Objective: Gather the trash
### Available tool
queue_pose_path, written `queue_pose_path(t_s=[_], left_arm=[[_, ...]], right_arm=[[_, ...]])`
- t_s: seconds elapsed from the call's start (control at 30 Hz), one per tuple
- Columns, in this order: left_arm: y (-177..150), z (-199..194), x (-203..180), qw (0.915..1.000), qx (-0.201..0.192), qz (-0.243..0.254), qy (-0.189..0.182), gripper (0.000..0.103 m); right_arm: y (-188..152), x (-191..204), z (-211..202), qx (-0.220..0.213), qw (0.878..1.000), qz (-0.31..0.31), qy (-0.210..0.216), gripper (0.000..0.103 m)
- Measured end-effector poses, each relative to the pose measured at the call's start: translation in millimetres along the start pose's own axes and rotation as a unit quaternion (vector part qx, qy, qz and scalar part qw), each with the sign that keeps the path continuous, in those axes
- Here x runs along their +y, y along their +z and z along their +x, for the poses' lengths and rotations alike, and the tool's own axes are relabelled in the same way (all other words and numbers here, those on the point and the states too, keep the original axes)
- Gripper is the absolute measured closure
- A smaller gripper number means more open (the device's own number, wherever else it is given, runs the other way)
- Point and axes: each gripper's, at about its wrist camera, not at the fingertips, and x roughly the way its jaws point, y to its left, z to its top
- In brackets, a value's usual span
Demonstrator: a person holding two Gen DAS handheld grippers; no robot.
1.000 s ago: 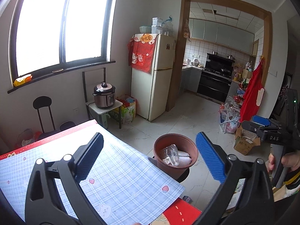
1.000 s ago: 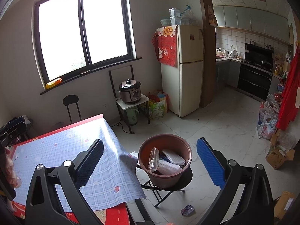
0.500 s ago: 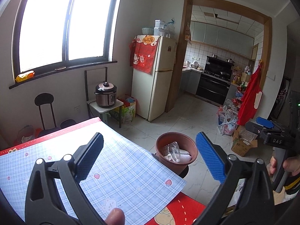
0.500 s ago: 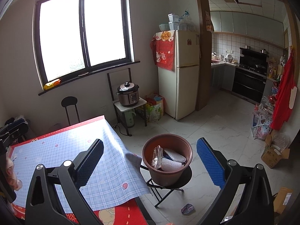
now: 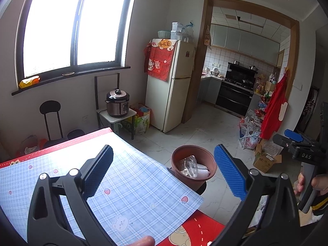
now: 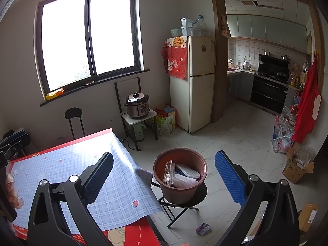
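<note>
both grippers have pulled back from the brown bucket (image 6: 180, 176); left gripper (image 5: 164, 172) and right gripper (image 6: 164, 174) spread, empty (next: purple wrapper (image 6: 203, 229), approached low).

I count one brown bucket (image 6: 180, 181) at lower centre of my right view, holding one clear plastic bottle (image 6: 169, 172) and what looks like two white pieces beside it. One small purple wrapper (image 6: 203, 229) lies on the floor below. Further back: one fridge (image 6: 192, 82), one pressure cooker (image 6: 137, 106), two cardboard boxes at lower right.
</note>
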Motion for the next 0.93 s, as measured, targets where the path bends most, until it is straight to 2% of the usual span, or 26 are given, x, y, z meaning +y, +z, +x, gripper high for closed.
queue_pose_path(t_s=[0.6,0.93], left_arm=[[1,4,-2,0.9999,0.004,-0.011,0.006,0.006],[2,13,0,0.9994,0.005,-0.023,0.024,0.006]], right_arm=[[0,-4,3,0.004,1.0,0.001,0.0,0.006],[-2,-10,11,0.012,1.0,0.002,-0.002,0.006]])
